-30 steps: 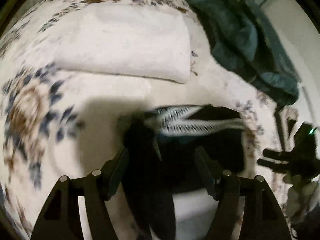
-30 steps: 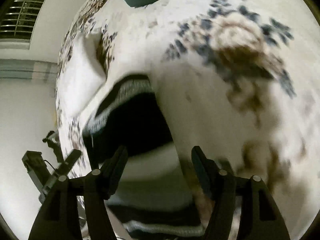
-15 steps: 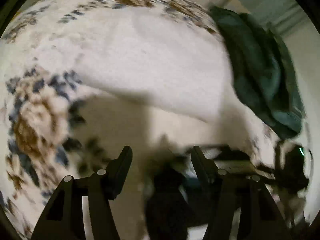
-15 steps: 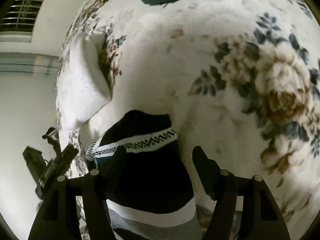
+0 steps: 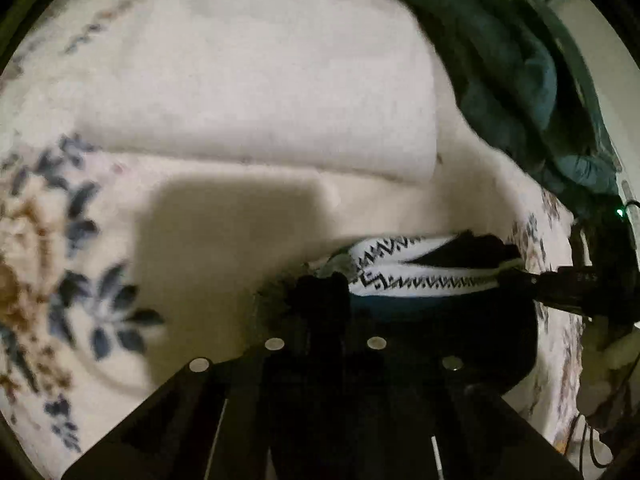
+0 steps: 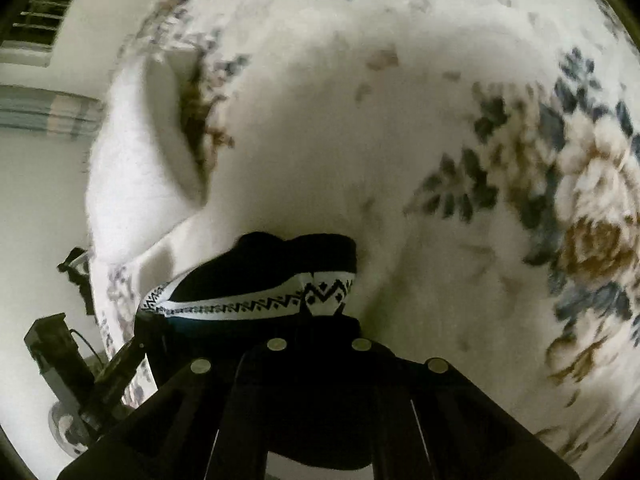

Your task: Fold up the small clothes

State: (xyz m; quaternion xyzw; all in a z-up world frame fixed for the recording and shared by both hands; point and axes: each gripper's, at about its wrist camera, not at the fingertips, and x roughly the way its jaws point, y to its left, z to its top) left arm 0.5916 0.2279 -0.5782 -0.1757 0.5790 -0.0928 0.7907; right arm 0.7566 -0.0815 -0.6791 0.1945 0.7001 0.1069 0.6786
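Now | left hand-held gripper (image 5: 322,292), right hand-held gripper (image 6: 322,314): both apparently pinching black garment (image 6: 296,254) | teal cloth (image 5: 516,80) clearest in left view.

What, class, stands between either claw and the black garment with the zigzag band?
Nothing visible. The left claw and the right claw are both closed on the waistband of the black garment, one at each end. The folded white cloth and the teal bundle lie apart, farther back on the floral blanket.

Garment (image 5: 440,320): black, with white band bearing black zigzag pattern. Blanket (image 6: 440,140): cream, with blue and brown floral print. Cloth (image 5: 520,80): dark teal.
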